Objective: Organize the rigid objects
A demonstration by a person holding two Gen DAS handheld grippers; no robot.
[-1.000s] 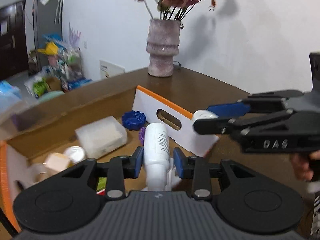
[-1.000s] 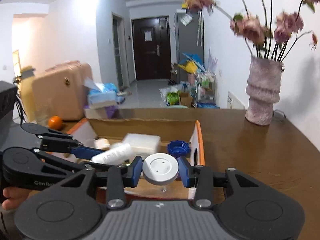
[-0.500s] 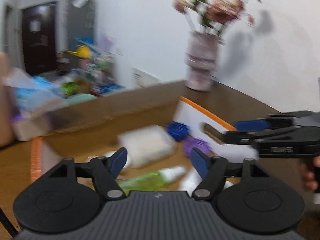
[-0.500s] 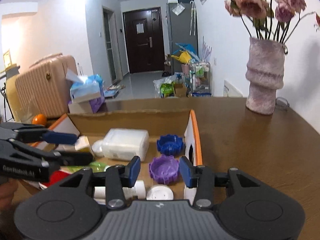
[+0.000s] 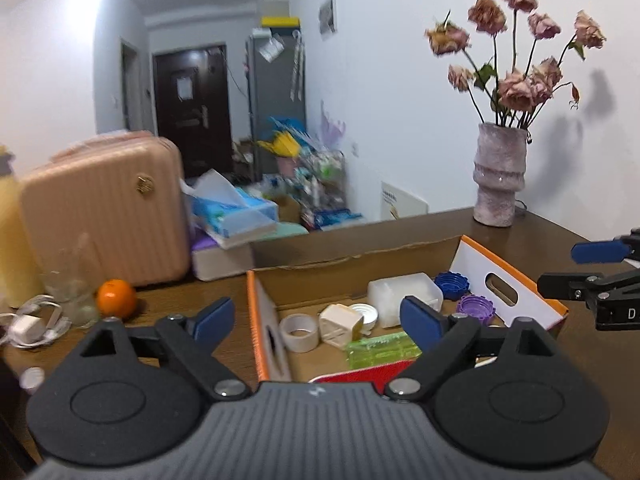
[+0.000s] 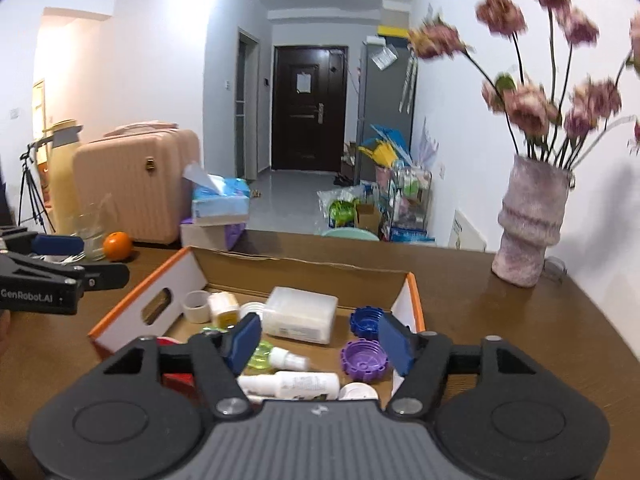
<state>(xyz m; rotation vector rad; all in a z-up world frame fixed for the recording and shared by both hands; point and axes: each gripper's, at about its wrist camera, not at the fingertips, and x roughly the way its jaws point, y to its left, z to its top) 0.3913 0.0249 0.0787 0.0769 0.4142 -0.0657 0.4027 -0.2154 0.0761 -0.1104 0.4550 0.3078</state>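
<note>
An open cardboard box [image 5: 360, 256] [image 6: 304, 270] with white and orange flaps sits on the brown table. It holds a translucent white container [image 6: 301, 314], a blue cap [image 6: 365, 317], a purple cap [image 6: 363, 359], a white bottle [image 6: 292, 385], a round white lid [image 6: 357, 391], a green bottle [image 5: 382, 349], a tape roll [image 5: 298, 333] and a cream cube [image 5: 340, 325]. My left gripper [image 5: 316, 320] is open and empty above the box's near left side. My right gripper [image 6: 320, 338] is open and empty above the box's near edge.
A pink vase of dried flowers [image 5: 498, 184] [image 6: 530, 226] stands on the table behind the box. An orange [image 5: 116, 298], a glass [image 5: 74, 284] and a white cable [image 5: 34, 326] lie to the left. A pink suitcase [image 5: 104, 220] and tissue boxes [image 5: 232, 212] stand beyond.
My left gripper let go of the white bottle and my right gripper let go of the round white lid; both now lie in the box. Both grippers opened wide and drew back.
</note>
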